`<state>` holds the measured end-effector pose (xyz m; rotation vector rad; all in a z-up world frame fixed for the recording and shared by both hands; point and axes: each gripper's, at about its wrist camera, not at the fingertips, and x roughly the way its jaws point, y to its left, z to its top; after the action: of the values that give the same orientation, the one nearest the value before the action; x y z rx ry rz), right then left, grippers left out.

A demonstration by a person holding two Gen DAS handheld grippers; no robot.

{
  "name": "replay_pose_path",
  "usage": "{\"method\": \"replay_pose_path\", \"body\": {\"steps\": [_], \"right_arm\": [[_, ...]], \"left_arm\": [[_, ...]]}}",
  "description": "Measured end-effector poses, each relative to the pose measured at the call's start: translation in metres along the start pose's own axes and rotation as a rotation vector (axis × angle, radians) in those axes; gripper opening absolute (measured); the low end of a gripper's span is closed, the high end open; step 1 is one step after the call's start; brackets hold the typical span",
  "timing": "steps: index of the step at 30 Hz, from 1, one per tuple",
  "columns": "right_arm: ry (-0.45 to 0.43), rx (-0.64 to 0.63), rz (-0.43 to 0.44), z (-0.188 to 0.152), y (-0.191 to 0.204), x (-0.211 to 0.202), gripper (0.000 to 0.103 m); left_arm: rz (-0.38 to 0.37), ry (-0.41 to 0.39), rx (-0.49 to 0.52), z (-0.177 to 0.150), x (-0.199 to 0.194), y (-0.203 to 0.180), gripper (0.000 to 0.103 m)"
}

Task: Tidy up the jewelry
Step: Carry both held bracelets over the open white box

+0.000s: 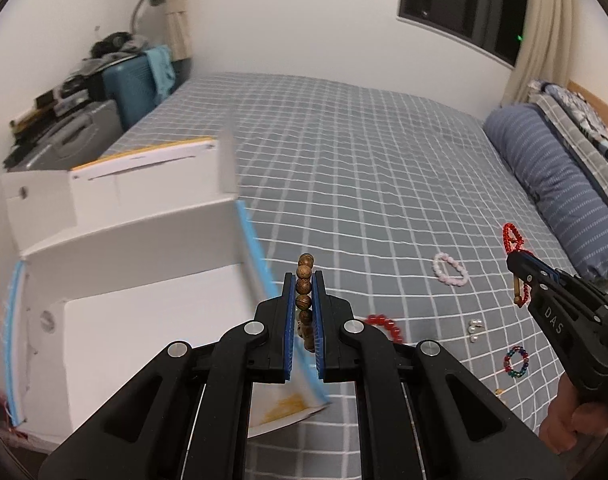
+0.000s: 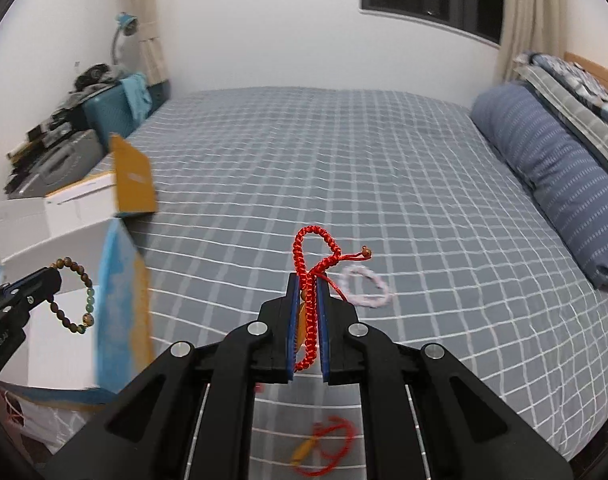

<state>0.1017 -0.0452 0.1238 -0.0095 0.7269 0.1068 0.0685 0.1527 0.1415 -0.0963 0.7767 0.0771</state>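
My left gripper (image 1: 304,280) is shut on a brown wooden bead bracelet (image 1: 304,280), held above the right edge of an open white cardboard box (image 1: 144,320). The bracelet also shows in the right wrist view (image 2: 74,296), hanging over the box (image 2: 56,344). My right gripper (image 2: 307,284) is shut on a red braided cord bracelet (image 2: 309,264), held above the bed; it also shows in the left wrist view (image 1: 513,240). On the bed lie a pink bead bracelet (image 1: 449,269), a red bead bracelet (image 1: 383,325), a multicoloured bead ring (image 1: 515,362) and small pearl pieces (image 1: 475,329).
The grey checked bedsheet (image 1: 363,160) covers the bed. A blue striped pillow (image 1: 555,184) lies at the right. A teal suitcase (image 1: 132,84) and clutter stand beyond the box at the left. Another red cord piece (image 2: 327,440) lies under the right gripper.
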Motion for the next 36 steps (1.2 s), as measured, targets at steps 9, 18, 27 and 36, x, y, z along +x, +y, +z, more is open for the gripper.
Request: {"method": "replay_pose_path", "body": {"steps": [9, 18, 27, 36], "right_arm": [[-0.020, -0.137, 0.147, -0.001, 0.106, -0.010, 0.007], [0.018, -0.230, 0.250, -0.015, 0.196, 0.003, 0.007], [0.170, -0.270, 0.232, -0.042, 0.250, 0.057, 0.007], [0.202, -0.279, 0.190, -0.050, 0.260, 0.074, 0.007]], "left_arm": [[0.078, -0.009, -0.081, -0.014, -0.018, 0.075, 0.007], [0.158, 0.031, -0.160, -0.043, -0.016, 0.149, 0.007], [0.219, 0.118, -0.221, -0.071, 0.014, 0.203, 0.007], [0.226, 0.160, -0.224, -0.082, 0.027, 0.214, 0.007]]}}
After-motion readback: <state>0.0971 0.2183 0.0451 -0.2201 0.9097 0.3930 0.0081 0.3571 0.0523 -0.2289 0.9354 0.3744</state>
